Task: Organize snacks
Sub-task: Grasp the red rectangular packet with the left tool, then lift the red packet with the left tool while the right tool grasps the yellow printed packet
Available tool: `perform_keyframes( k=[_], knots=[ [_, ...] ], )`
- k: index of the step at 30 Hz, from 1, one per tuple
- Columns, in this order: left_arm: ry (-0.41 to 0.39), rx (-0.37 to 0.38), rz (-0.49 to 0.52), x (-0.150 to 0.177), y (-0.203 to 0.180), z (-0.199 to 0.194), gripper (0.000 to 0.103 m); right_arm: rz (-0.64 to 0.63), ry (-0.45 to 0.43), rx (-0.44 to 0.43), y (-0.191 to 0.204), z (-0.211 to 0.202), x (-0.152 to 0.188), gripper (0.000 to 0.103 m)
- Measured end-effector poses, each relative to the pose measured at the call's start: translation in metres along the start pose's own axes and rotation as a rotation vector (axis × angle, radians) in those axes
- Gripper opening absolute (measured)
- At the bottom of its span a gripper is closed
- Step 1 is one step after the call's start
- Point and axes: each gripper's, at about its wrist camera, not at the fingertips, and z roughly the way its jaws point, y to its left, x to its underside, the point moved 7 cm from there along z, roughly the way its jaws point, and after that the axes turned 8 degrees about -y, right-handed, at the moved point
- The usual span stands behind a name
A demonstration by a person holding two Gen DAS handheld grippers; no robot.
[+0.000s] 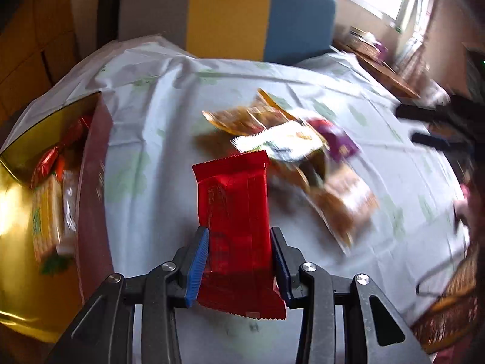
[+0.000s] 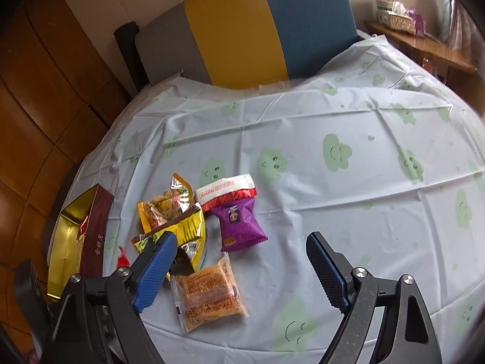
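Pale tablecloth (image 1: 169, 97) printed with green smiling clouds covers the table, with a grey, yellow and blue chair back beyond it. From the left wrist view, the left gripper (image 1: 239, 261) is clamped on a red snack packet (image 1: 233, 200), its blue pads pressing both long edges, the packet standing up and away from the fingers. To the left of the fingers sits the gold-lined box (image 1: 94, 188) with dark red outer walls, a few wrapped snacks already inside. Ahead and to the right of the packet lies the blurred snack pile (image 1: 291, 142). The step in hand looks like carrying this packet to the box; the next move calls for swinging left over the box rim and letting go above a free spot

From the right wrist view, the right gripper (image 2: 242, 270) hangs with its jaws wide apart and nothing between them. Just ahead, inside its left finger, lies a clear packet of orange crumbed biscuits (image 2: 209, 297); beyond it a purple packet (image 2: 239, 224), a white-and-red packet (image 2: 227, 191) and yellow crinkled bags (image 2: 178, 215). The box sits far left of the fingers. The clear packet seems the nearest pick for this hand
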Motion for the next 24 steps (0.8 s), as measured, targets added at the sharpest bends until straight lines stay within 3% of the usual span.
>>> perform_keyframes(
  k=[2,5,8,13,18,24],
  knots=[
    [0.017,0.014,0.016,0.014,-0.004,0.001,0.04,-0.003,0.065,-0.053,0.007,0.008,0.009,0.087],
    [-0.008,0.007,0.047,0.022,-0.006,0.0,0.041,-0.044,0.125,-0.057,0.018,0.017,0.021,0.087],
    [-0.014,0.014,0.05,0.023,-0.006,0.0,0.042,-0.06,0.14,-0.052,0.021,0.021,0.026,0.087],
    [-0.04,0.008,0.087,0.026,-0.009,0.002,0.045,-0.05,0.115,-0.13,0.035,0.018,0.025,0.086],
    [-0.068,0.017,0.104,0.031,-0.008,0.003,0.048,-0.09,0.123,-0.129,0.047,0.026,0.033,0.081],
    [-0.088,0.035,0.118,0.031,-0.008,0.002,0.046,0.061,0.155,-0.272,0.062,0.028,0.038,0.073]
  ],
)
